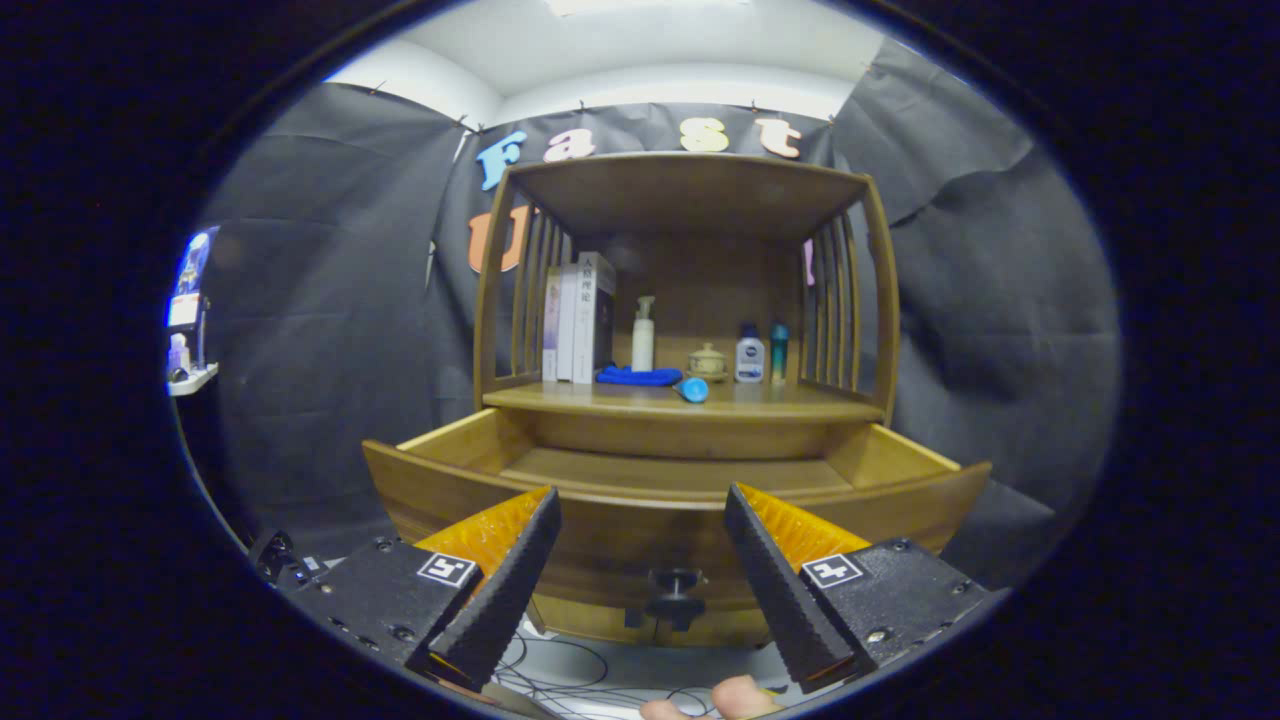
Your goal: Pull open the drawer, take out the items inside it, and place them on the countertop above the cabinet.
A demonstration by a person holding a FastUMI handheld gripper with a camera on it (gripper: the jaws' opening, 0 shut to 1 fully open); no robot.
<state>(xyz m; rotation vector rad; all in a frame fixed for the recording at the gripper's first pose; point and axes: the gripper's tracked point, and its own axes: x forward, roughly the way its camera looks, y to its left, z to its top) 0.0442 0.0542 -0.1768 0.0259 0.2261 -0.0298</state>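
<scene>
Drawer (640,470): it was made of smooth brown wood and was pulled out toward the gripper. Its front looked curved. The bit of its floor that showed was bare wood. The front part of the inside was hidden by the drawer front.
Knob (676,583): it was small, round and dark. It sat on the drawer front, low down between the two fingers.
Gripper (640,575): it was spread wide and gripped nothing. Its fingers were wedge-shaped with bumpy inner faces. They hung just in front of the drawer front.
Countertop (600,400): it was a flat wood top just above the drawer, inside a cabinet (690,190) with thin wood bars on both sides.
Things on the countertop: some upright books (580,318) stood at the left. A floppy blue cloth (638,376) lay beside them. A white pump bottle (643,335) stood behind the cloth. A small blue object (692,389) lay near the front edge. A little lidded pot (707,361), a white bottle with a dark cap (749,357) and a slim teal bottle (779,351) stood at the right.
Fingertips (740,697): a person's fingertips showed below the gripper.
Cables (560,670): thin dark cables lay on the pale floor under the drawer.
</scene>
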